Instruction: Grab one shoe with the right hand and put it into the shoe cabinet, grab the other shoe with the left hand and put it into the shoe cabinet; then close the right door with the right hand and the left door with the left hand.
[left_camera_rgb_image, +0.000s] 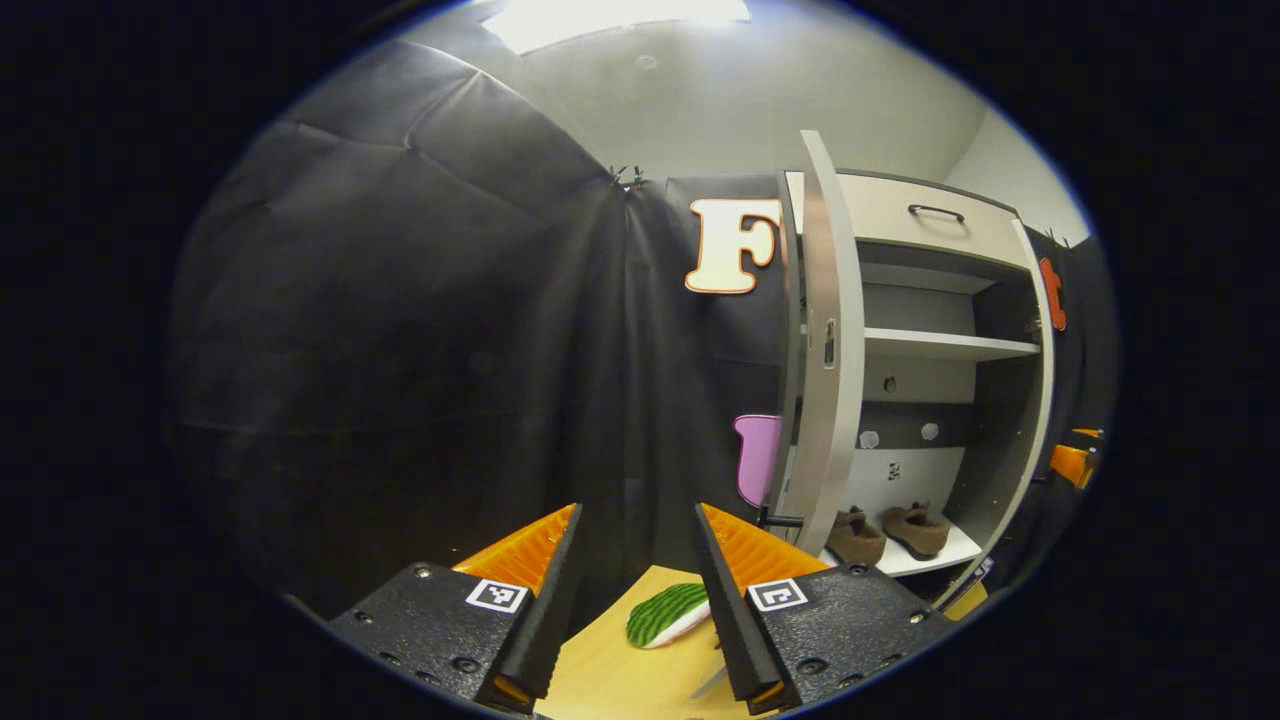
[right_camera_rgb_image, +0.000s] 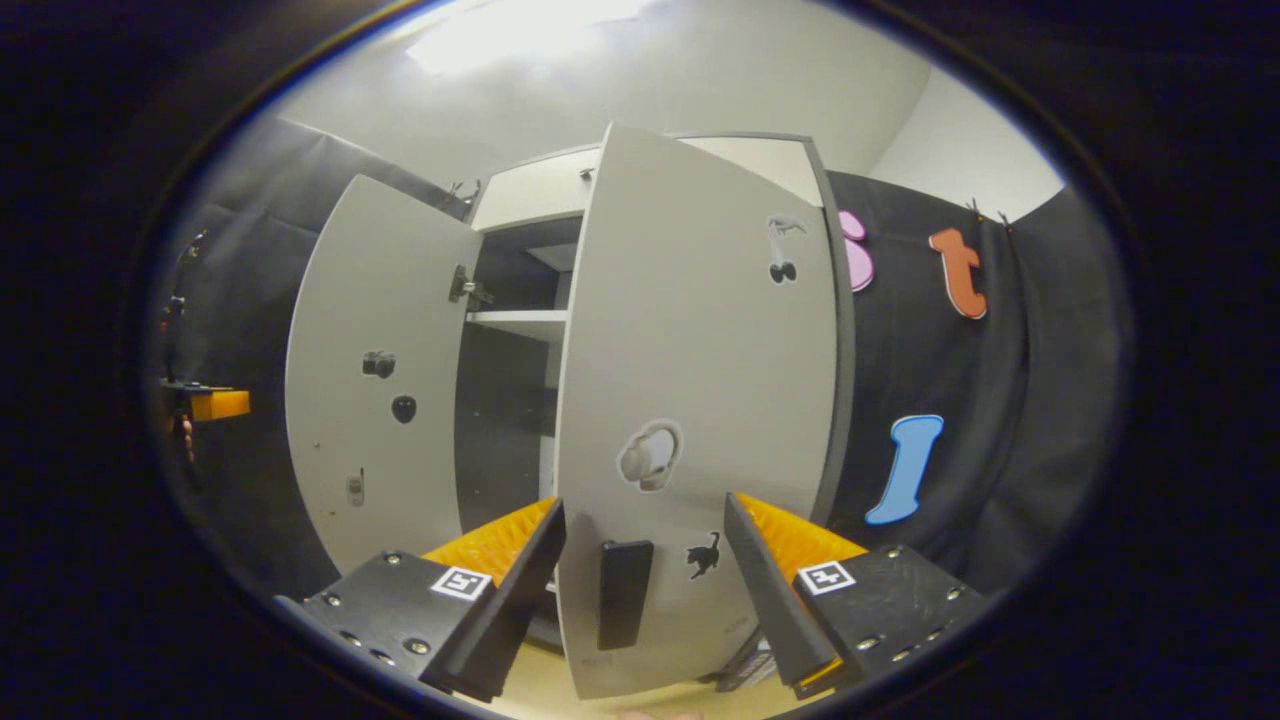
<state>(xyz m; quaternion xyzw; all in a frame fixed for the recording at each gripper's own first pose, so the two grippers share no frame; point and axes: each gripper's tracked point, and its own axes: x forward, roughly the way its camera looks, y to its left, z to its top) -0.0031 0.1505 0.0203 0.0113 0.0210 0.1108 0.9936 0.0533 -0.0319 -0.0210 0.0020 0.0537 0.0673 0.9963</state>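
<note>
Two brown shoes sit side by side on the bottom shelf of the white shoe cabinet. In the left gripper view the left door stands open, seen edge-on, to the right of my open left gripper, which holds nothing. In the right gripper view the right door stands partly open, close in front. Its black handle shows between the spread fingers of my open right gripper. The left door swings wide open beyond it.
A green striped object lies on the wooden surface below my left gripper. A drawer with a dark handle tops the cabinet. The other gripper shows small at the edge of each view. Black cloth walls surround the booth.
</note>
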